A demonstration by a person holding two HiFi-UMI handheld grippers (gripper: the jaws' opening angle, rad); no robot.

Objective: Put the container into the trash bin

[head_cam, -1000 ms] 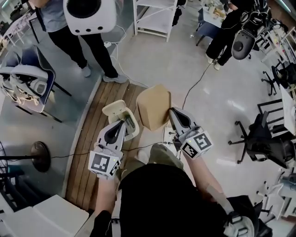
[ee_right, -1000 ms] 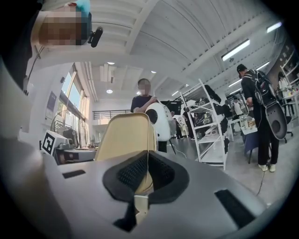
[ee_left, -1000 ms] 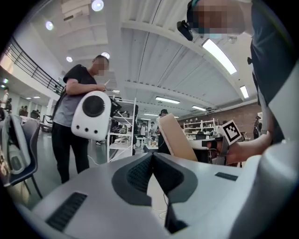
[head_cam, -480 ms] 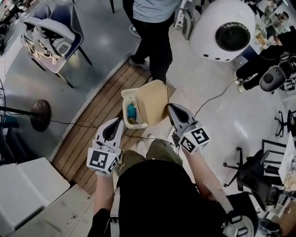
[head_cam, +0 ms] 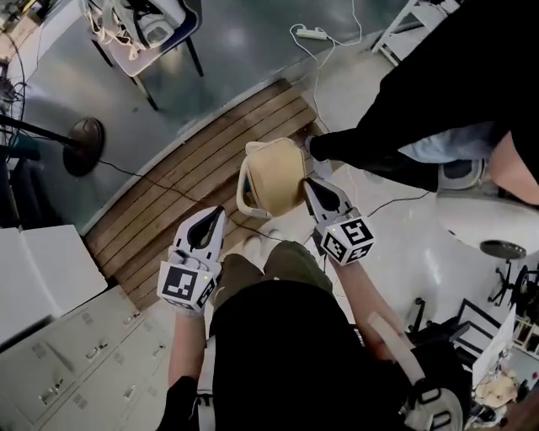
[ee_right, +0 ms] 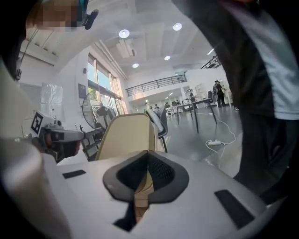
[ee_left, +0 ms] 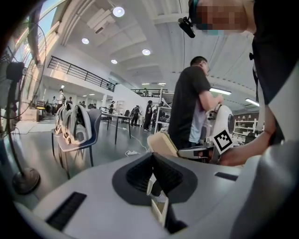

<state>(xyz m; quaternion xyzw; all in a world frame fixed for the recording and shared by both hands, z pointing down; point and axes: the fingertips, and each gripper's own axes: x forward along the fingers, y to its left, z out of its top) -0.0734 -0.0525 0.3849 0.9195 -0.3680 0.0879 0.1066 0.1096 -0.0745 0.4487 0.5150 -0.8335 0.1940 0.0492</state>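
Note:
A tan container hangs tilted over a white trash bin, hiding most of the bin's opening. My right gripper is shut on the container's right edge. In the right gripper view the tan wall rises straight out of the closed jaws of my right gripper. My left gripper is shut and holds nothing, low and to the left of the bin. In the left gripper view the container shows ahead beyond the left gripper, with the right gripper's marker cube beside it.
The bin stands on a strip of wooden planks. A person in black stands close at the upper right, a shoe beside the bin. A fan base, a chair, a white cabinet and floor cables surround.
The container has come from beside the bin to over its opening, which showed a blue item before. The left gripper has drawn back from the bin's lid. The head view swung round.

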